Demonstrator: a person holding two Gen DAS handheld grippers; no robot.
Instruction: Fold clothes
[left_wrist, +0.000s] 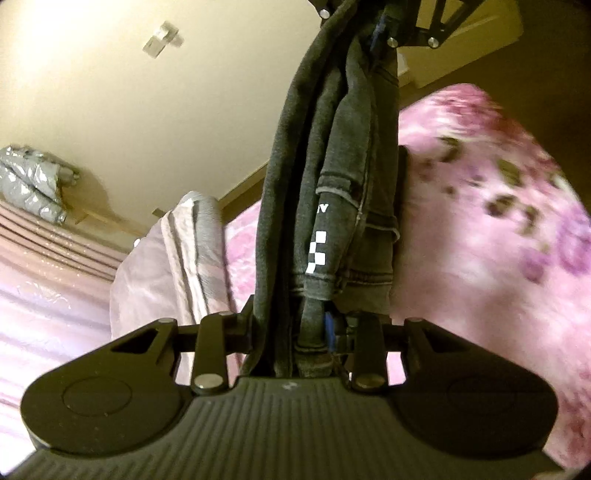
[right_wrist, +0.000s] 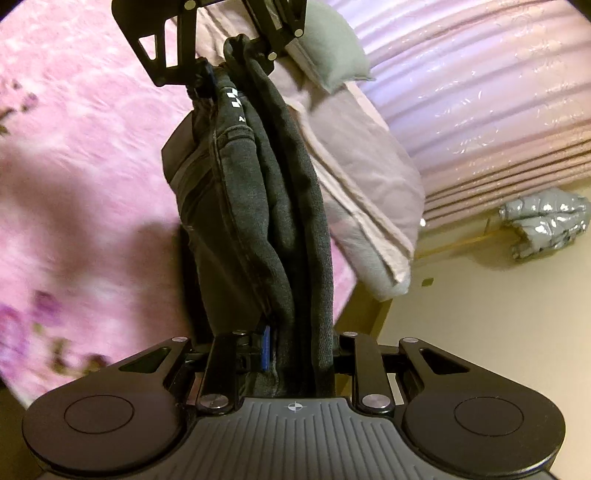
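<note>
1. My left claw (left_wrist: 299, 332) is clenched on one end of the dark garment (left_wrist: 332, 166). My right claw (right_wrist: 291, 350) is clenched on the other end. The bunched cloth fills the gap between the fingers in both views.
2. The garment hangs stretched between the two claws, above the pink bed (right_wrist: 74, 147). Its white-checked cuff (left_wrist: 317, 251) sits near the left claw.
3. The pillow (right_wrist: 362, 177) lies on the bed, just beside the garment in the right view. A silver jacket (right_wrist: 546, 218) lies on the floor, well apart from the bed.
4. Risk, as I judge it: the cloth is gathered in thick ropes, so loose layers could slide out of a claw if I pull the ends apart hard.
5. The background is blurred. A quick swing could drop the garment crooked on the bed or drape it over the pillow, spoiling the fold.
</note>
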